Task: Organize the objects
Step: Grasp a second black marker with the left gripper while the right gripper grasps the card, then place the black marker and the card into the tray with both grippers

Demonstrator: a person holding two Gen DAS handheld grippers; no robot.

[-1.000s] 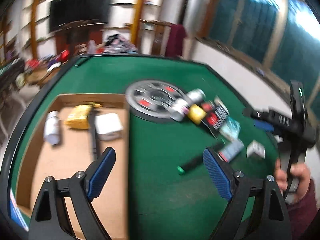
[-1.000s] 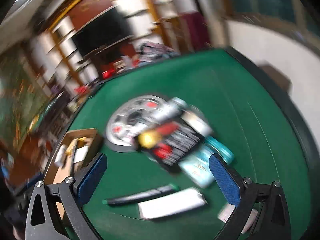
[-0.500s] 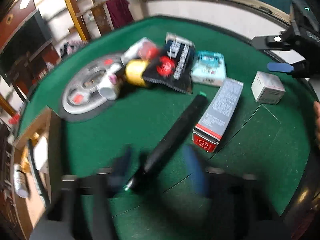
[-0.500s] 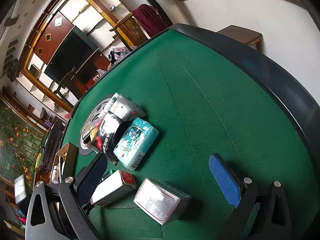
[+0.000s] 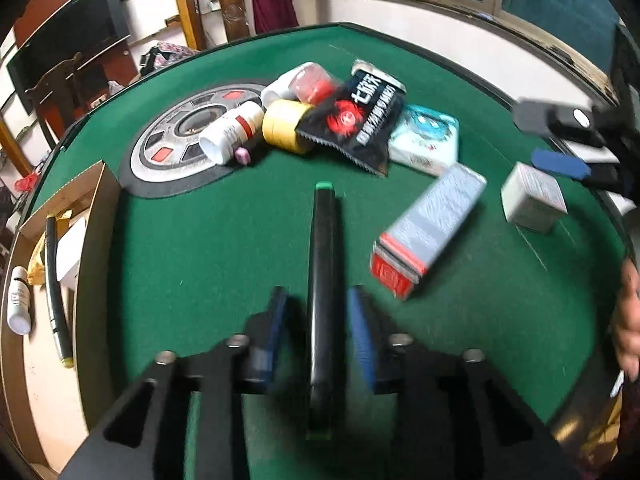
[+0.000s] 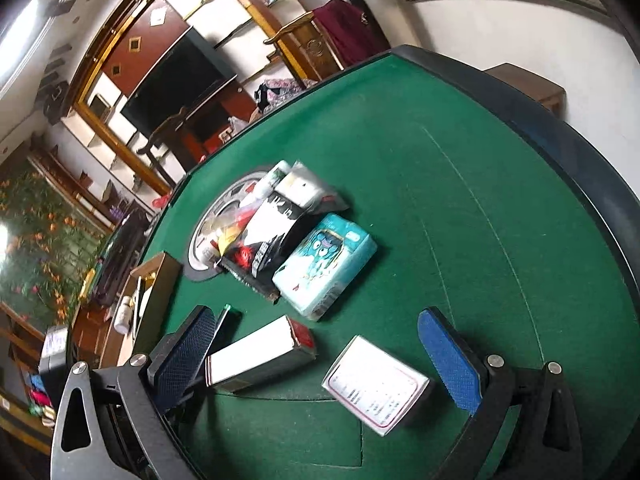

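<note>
My left gripper (image 5: 320, 336) straddles a long black stick with green ends (image 5: 324, 264) lying on the green table (image 5: 200, 248); the blue pads are close to its sides, and contact is blurred. A silver box with a red end (image 5: 430, 232), a small white box (image 5: 534, 200), a teal packet (image 5: 428, 140), a black snack bag (image 5: 356, 120), a yellow tape roll (image 5: 284, 126) and a white bottle (image 5: 230, 132) lie beyond. My right gripper (image 6: 320, 360) is open and empty above the white box (image 6: 376, 384) and the silver box (image 6: 260, 356).
An open cardboard box (image 5: 60, 208) at the left holds a white bottle (image 5: 18, 300), a black stick and packets. A round grey disc (image 5: 180, 140) sits mid-table. The right gripper shows in the left wrist view (image 5: 560, 160). The table's dark rim (image 6: 560, 140) runs along the right.
My left gripper has swung from the cardboard box to the black stick, and its jaws have narrowed around it. My right gripper moved right, over the white box, staying open.
</note>
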